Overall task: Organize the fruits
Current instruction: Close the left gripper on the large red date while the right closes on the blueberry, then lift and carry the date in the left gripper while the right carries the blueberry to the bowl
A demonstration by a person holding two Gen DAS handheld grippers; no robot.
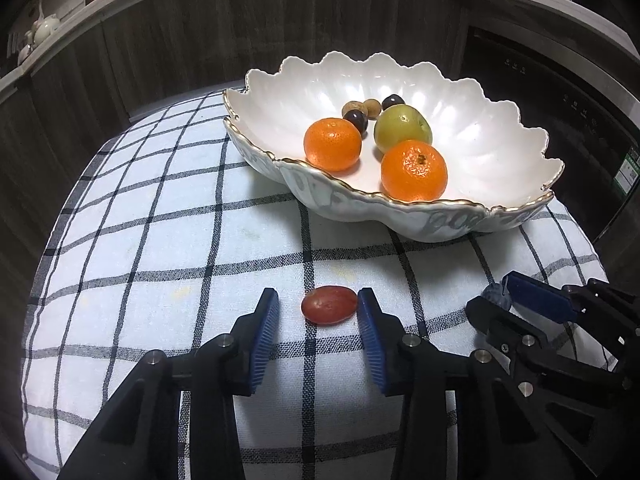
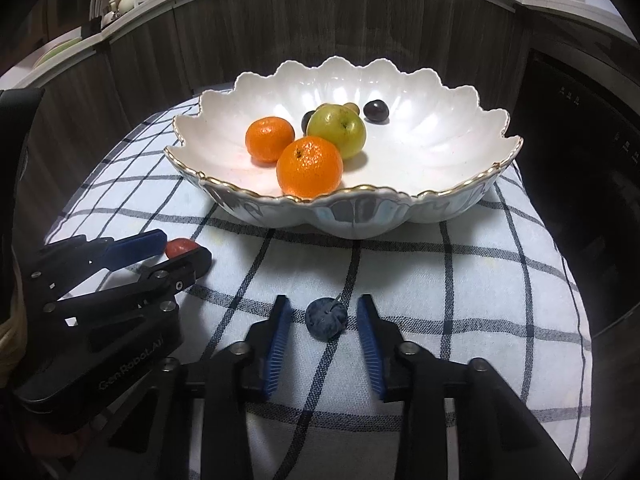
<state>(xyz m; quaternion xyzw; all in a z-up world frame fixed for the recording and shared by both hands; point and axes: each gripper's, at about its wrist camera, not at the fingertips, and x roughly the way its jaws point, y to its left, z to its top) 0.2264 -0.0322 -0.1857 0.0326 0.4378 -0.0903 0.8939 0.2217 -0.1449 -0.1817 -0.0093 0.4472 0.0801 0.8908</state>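
On the left, the left gripper [image 1: 318, 312] stands part-way open over the checked cloth [image 1: 160, 240] that covers the surface, its blue pads on either side of a red oval fruit [image 1: 329, 305]. The fruit's long axis runs across the gap, from pad to pad; the right pad looks to be touching or almost touching its end, while a clear gap remains on the left, so nothing is gripped yet. To the right, the right gripper [image 2: 323, 322] is likewise narrowed around a small dark blue fruit [image 2: 326, 317], roundish and wrinkled, lying centred between the pads with a little room on both sides. Each fruit sits just ahead of its own gripper, so neither hand needs to cross. Beyond both, the scalloped white bowl [image 1: 520, 148] holds two oranges, a green fruit and several small dark ones.
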